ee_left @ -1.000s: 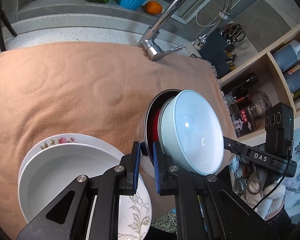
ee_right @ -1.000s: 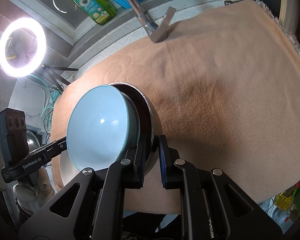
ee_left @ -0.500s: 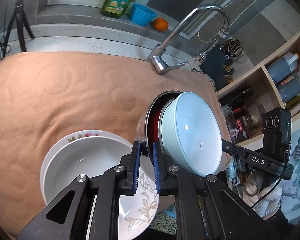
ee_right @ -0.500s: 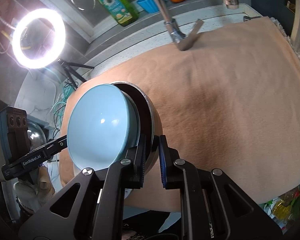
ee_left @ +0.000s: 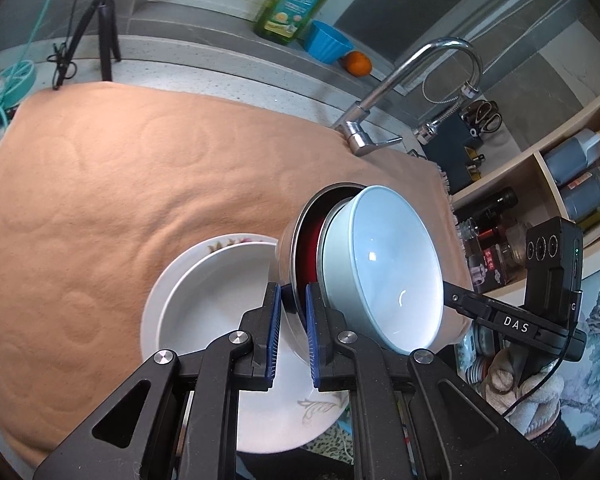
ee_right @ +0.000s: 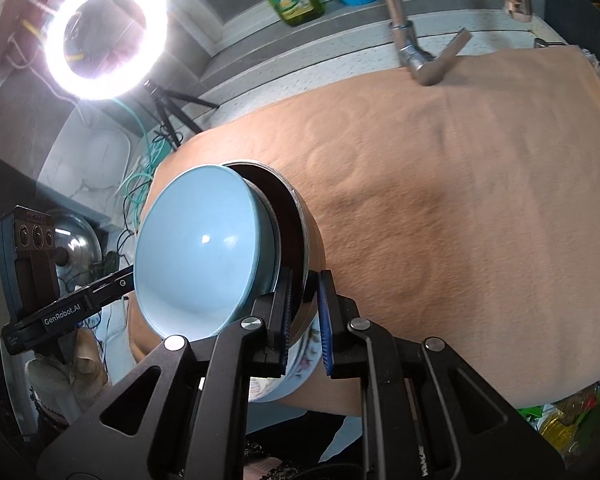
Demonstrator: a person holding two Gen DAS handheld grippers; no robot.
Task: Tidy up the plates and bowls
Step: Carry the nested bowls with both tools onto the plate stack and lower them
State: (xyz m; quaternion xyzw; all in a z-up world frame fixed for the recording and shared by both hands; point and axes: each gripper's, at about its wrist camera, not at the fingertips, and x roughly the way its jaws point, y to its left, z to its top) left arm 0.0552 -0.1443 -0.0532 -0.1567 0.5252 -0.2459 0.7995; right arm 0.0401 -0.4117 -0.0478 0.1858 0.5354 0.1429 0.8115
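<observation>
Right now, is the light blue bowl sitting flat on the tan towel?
No: the light blue ceramic bowl is tipped on edge, nested in a steel bowl, lifted above the tan towel.

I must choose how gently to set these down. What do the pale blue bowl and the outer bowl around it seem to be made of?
Pale blue bowl: probably glazed ceramic, glossy with sharp highlights. Outer bowl: likely stainless steel, with a thin grey rim and mirror-like wall.

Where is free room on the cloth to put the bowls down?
The cloth is bare from the tripod across to the faucet. It is crowded near the front edge, where the stacked plates lie under the held bowls.
</observation>
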